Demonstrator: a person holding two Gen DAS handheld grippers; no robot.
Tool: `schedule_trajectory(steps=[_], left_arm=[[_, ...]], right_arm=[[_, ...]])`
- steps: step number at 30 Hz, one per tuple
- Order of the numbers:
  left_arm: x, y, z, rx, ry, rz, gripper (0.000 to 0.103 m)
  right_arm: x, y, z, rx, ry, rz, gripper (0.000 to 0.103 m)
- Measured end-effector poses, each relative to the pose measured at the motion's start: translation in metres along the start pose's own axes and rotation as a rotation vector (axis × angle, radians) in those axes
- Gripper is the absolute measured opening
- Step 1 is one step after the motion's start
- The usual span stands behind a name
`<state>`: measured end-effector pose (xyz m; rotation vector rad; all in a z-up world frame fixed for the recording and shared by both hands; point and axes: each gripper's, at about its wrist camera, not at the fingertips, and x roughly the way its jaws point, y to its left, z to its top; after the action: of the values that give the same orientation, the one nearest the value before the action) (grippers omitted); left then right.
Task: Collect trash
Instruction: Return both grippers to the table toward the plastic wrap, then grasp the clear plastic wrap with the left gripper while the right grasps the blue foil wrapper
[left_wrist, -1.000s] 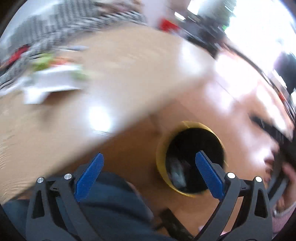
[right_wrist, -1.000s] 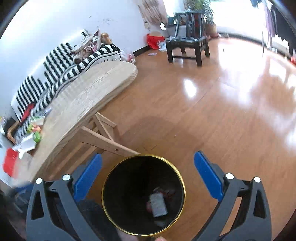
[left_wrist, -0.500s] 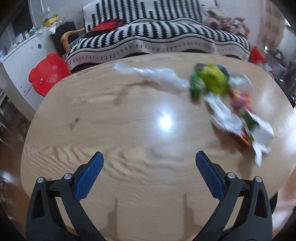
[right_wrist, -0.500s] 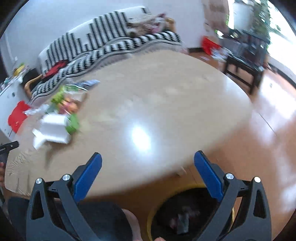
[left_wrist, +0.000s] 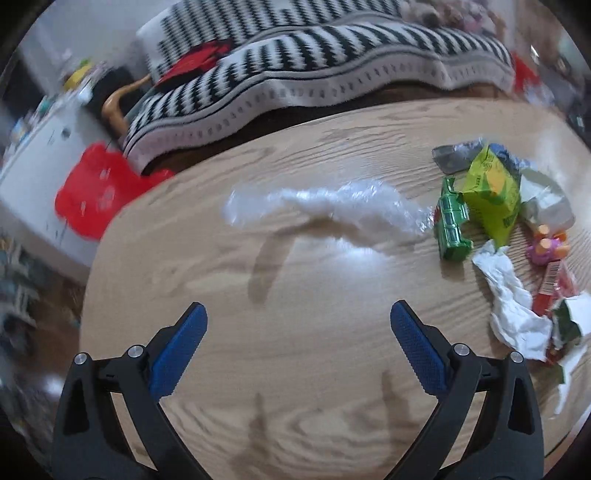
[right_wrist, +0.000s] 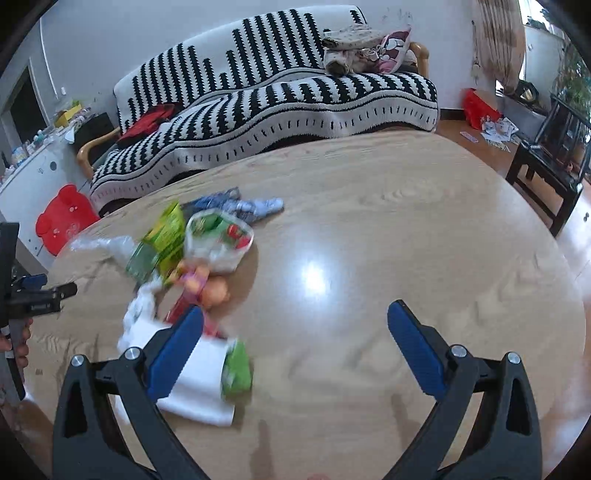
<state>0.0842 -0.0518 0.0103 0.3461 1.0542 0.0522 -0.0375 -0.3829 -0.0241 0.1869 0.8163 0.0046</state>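
A pile of trash lies on the oval wooden table (left_wrist: 295, 369). In the left wrist view a clear plastic wrap (left_wrist: 332, 208) stretches across the middle, with a green carton (left_wrist: 452, 225), a yellow-green packet (left_wrist: 493, 192) and crumpled white paper (left_wrist: 511, 299) at the right. My left gripper (left_wrist: 298, 338) hovers open over bare wood, short of the wrap. In the right wrist view the yellow-green packet (right_wrist: 168, 230), a clear bag (right_wrist: 221, 240), a white box with a green end (right_wrist: 207, 384) and a blue wrapper (right_wrist: 240, 205) lie left of centre. My right gripper (right_wrist: 294, 338) is open, its left finger over the white box.
A black-and-white striped sofa (right_wrist: 258, 99) stands behind the table. A red bear-shaped stool (right_wrist: 61, 219) sits at the left by a white cabinet. A dark wooden chair (right_wrist: 550, 155) stands at the right on the wood floor. The left gripper's handle (right_wrist: 26, 295) shows at the left edge.
Both grippers swung up from the gold-rimmed black bin on the floor to face the tabletop. The bin has left both views, and the trash pile now sits closer.
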Motion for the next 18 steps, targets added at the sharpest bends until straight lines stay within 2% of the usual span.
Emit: schedule_trajectory(steps=[3,7,11,15,18], left_arm=[[0.017,-0.008,0.021,0.109,0.034,-0.094,0.096],[0.039,-0.023,0.043,0.291,0.019,-0.063,0.096],[0.053,-0.03,0.057,0.428,0.013,-0.106,0.096],[0.063,-0.027,0.07,0.534,0.001,-0.16,0.096],[0.081,-0.025,0.08,0.575,0.051,-0.242,0.091]], right_arm=[[0.024,0.007,0.032,-0.073,0.018,-0.002,0.096],[0.059,0.008,0.062,-0.127,0.079,0.018,0.096],[0.094,0.025,0.09,-0.201,0.148,0.12,0.096],[0.134,0.059,0.112,-0.368,0.276,0.257,0.096],[0.156,0.077,0.116,-0.443,0.331,0.262,0.096]])
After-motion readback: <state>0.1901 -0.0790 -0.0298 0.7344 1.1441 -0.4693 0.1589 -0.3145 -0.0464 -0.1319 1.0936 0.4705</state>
